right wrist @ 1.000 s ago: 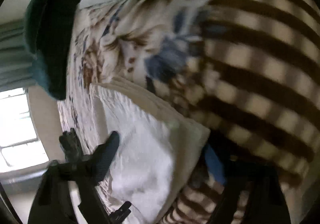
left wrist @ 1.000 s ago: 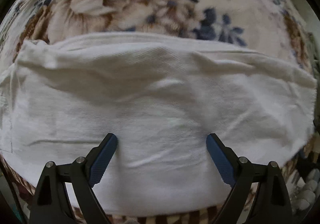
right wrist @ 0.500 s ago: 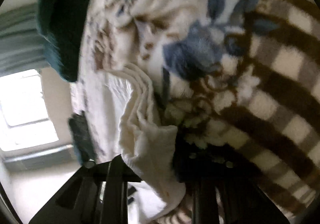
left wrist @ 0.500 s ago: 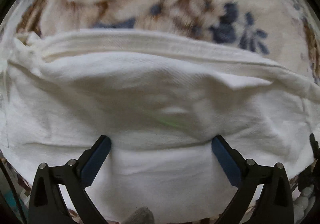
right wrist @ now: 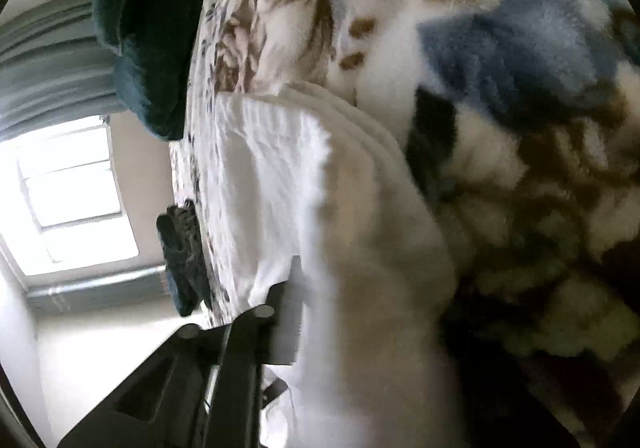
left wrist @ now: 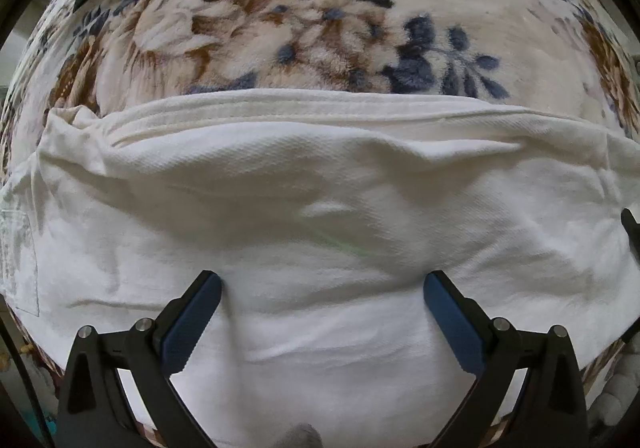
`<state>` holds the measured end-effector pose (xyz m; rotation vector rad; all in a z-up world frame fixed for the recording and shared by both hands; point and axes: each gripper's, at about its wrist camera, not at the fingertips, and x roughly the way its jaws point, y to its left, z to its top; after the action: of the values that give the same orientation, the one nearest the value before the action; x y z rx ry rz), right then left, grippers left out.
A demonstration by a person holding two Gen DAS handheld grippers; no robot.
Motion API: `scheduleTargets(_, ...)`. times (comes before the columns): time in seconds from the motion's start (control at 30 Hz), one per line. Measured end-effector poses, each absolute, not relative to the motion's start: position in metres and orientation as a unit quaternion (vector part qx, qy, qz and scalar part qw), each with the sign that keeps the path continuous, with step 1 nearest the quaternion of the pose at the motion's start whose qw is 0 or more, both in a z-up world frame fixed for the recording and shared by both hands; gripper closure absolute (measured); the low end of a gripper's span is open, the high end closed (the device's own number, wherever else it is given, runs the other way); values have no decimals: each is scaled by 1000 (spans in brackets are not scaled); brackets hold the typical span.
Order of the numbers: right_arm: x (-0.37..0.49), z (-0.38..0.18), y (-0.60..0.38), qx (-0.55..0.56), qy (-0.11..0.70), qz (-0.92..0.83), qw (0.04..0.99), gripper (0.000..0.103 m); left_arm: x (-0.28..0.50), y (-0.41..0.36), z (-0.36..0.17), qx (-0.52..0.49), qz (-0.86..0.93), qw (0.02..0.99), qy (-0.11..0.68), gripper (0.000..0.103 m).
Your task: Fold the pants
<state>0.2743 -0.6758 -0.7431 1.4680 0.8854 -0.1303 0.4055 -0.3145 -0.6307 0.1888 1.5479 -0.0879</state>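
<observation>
So the white pants (left wrist: 320, 232) are lying folded on the flowery blanket (left wrist: 304, 16). My left tongs (left wrist: 322, 290) point straight down over them, spread wide with nothing pinched. My right tongs (right wrist: 320, 288) are closing on the folded corner of the pants, fabric bunched between them. Dark teal pillow (right wrist: 148, 20) sits further back.

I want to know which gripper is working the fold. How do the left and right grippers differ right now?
The left gripper is wide open over the flat white pants, gripping nothing. The right gripper is closing on the pants' folded edge, with cloth between its jaws and hiding one finger. Both are at the same pants on the floral blanket.
</observation>
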Motion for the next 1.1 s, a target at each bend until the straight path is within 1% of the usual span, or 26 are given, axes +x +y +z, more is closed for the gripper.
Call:
scheduleTargets(0.2, 284, -722, -670, 628, 393, -81, 666, 93, 400, -322, -631, 78, -43, 712, 697, 0)
scheduleTargets(0.27, 286, -707, -668, 617, 396, -80, 675, 94, 401, -312, -629, 70, -46, 712, 697, 0)
scheduleTargets(0.43, 301, -658, -652, 570, 405, -84, 710, 94, 406, -295, -620, 53, -56, 718, 692, 0)
scheduleTargets(0.6, 315, -593, -599, 497, 417, -87, 756, 95, 406, -243, -579, 34, -60, 735, 674, 0)
scheduleTargets(0.77, 340, -541, -512, 435, 431, -86, 786, 95, 405, -150, -546, 4, -21, 737, 675, 0)
scheduleTargets(0.87, 351, -523, -439, 383, 451, -73, 803, 95, 405, -93, -533, -18, 11, 736, 676, 0)
scheduleTargets(1.0, 382, -530, -320, 289, 492, -37, 820, 95, 400, -9, -525, -50, 64, 735, 673, 0)
scheduleTargets(1.1, 396, -560, -226, 214, 528, -1, 822, 95, 399, 44, -525, -59, 101, 736, 666, 0)
